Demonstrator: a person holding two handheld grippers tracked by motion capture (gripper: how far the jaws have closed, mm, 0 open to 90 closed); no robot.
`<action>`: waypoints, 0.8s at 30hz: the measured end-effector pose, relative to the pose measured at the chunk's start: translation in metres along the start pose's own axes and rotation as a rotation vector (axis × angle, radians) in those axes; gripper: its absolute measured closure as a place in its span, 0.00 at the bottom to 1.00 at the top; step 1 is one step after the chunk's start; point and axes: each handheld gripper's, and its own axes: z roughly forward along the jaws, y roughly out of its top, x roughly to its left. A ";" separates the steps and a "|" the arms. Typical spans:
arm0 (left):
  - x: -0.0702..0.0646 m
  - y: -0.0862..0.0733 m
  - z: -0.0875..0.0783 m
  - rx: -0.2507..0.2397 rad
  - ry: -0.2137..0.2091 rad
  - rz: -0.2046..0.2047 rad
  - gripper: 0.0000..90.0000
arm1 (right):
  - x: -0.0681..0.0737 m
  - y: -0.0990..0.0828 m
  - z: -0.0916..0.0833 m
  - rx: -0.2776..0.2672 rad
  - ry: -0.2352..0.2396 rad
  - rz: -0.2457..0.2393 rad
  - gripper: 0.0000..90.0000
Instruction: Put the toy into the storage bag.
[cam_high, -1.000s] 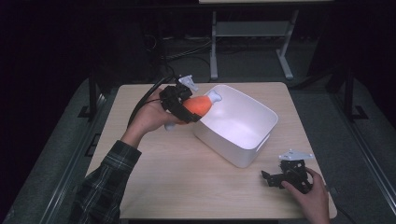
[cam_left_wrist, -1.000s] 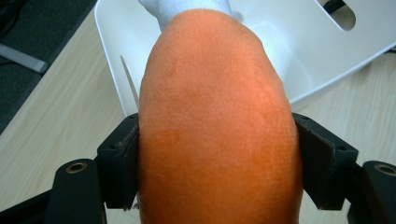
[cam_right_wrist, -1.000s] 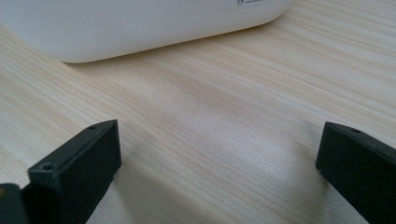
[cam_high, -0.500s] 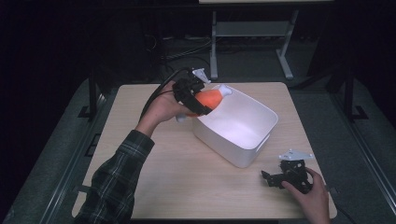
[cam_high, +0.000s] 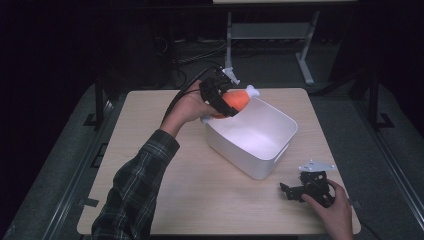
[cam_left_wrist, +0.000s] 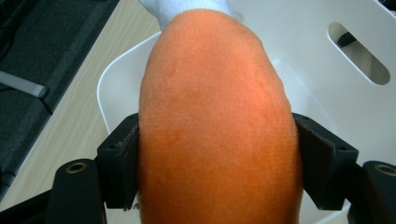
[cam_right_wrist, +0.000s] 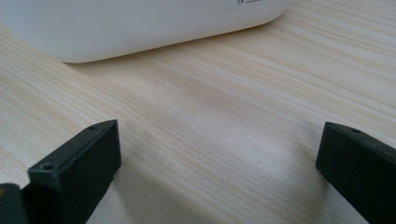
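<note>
Two grippers: the left gripper (cam_high: 223, 95), upper centre of the high view, clamps an orange plush toy (cam_left_wrist: 217, 126) over the white bin's (cam_high: 280, 150) far rim. Lower right, the right gripper (cam_high: 306, 188) rests on the wooden table (cam_high: 165, 200), jaws wide apart.

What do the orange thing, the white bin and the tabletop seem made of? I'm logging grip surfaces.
Orange toy: looks like soft plush, with a fuzzy matte nap that bulges between the left gripper's jaws.
White bin: probably moulded plastic, smooth with a faint sheen, rounded corners and a cut-out handle slot.
Table: pale wood grain, matte; wood or laminate, cannot tell.
</note>
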 end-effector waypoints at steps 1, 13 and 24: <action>0.001 0.002 0.002 0.002 0.002 0.004 0.29 | 0.000 0.000 0.000 0.000 -0.001 0.000 0.00; 0.006 0.006 0.033 0.032 -0.026 0.031 0.28 | 0.000 0.000 0.000 0.000 -0.001 0.000 0.00; 0.008 0.004 0.047 0.042 -0.038 0.024 0.26 | 0.000 0.000 0.000 0.000 -0.001 0.001 0.00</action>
